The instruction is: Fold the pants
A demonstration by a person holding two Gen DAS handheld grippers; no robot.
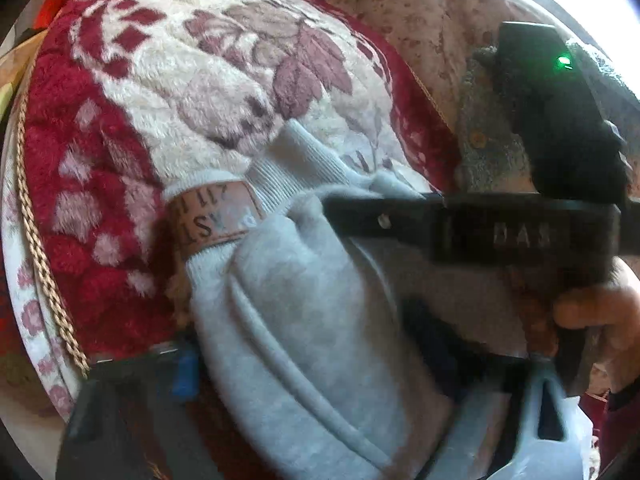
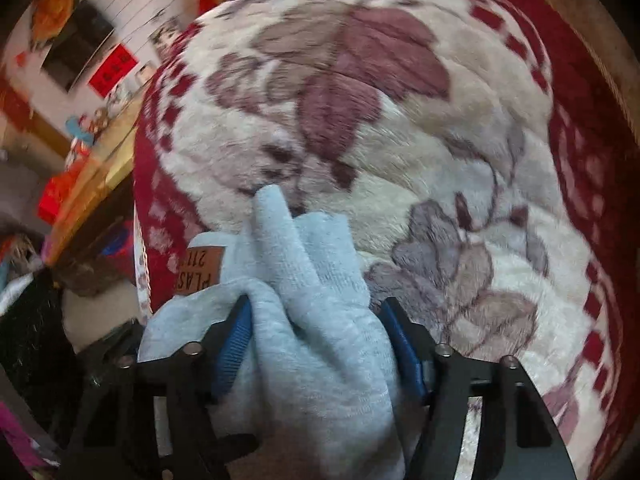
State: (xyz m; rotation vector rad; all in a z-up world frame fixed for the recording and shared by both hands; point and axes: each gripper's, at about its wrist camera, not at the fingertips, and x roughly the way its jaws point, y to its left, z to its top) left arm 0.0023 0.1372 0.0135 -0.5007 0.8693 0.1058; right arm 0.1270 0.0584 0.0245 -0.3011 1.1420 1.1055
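The pants [image 1: 304,304] are light grey-blue sweatpants with a ribbed waistband and a brown patch label [image 1: 212,216]. They lie bunched on a red and cream floral blanket [image 1: 192,80]. In the right wrist view my right gripper [image 2: 316,332] is shut on a thick bunch of the pants [image 2: 320,320] between its blue pads [image 2: 236,344]; the label [image 2: 200,272] shows at its left. In the left wrist view my left gripper [image 1: 320,380] lies around the pants, its blue pad [image 1: 184,372] at the cloth's left edge; its hold is unclear. The right gripper's black body [image 1: 500,232] crosses that view.
A braided cord [image 1: 44,264] runs along the blanket's left edge. Beige floral bedding [image 1: 420,12] lies beyond the blanket. A white plastic bag [image 1: 552,440] sits at the lower right. A cluttered shelf with red boxes [image 2: 60,196] stands left of the bed.
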